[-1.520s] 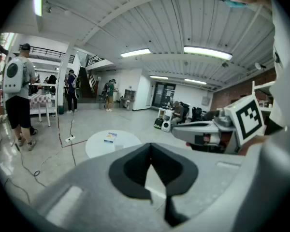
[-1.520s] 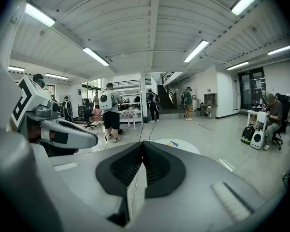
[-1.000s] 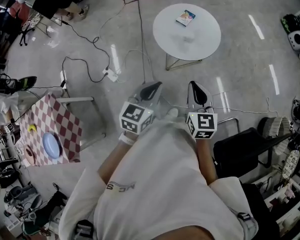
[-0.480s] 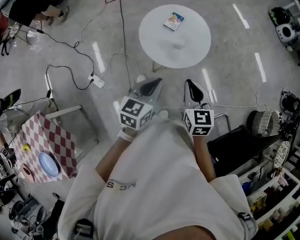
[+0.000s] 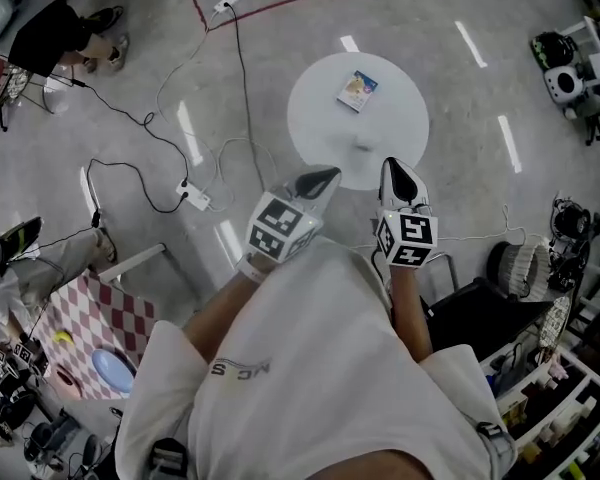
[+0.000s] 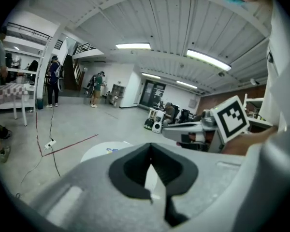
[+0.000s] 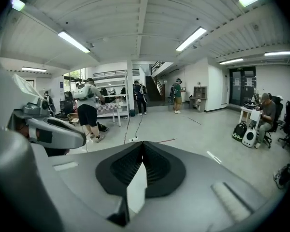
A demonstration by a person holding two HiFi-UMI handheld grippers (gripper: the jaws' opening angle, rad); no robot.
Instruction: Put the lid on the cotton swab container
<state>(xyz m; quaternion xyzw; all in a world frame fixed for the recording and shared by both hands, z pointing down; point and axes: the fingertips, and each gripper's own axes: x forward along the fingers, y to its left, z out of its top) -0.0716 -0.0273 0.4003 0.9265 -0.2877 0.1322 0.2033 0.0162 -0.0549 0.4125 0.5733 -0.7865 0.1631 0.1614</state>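
Observation:
A round white table (image 5: 320,98) stands on the floor ahead of me. On it lies a small blue printed box (image 5: 357,90), and near its front edge sits a tiny pale object (image 5: 363,146), too small to identify. My left gripper (image 5: 326,176) and right gripper (image 5: 395,166) are held side by side at chest height, just short of the table, both shut and empty. The left gripper view shows the table (image 6: 99,151) beyond the closed jaws, with the right gripper's marker cube (image 6: 230,119) alongside. In the right gripper view only open hall lies past the closed jaws.
Cables and a power strip (image 5: 195,198) trail over the floor at left, and a red line (image 5: 290,0) runs beyond the table. A checked table (image 5: 90,328) is at lower left, a black chair (image 5: 480,313) and shelves at right. People stand far off (image 7: 87,108).
The round table has come closer to both grippers and the checked table has slid toward the lower left. Both grippers keep the same shut pose.

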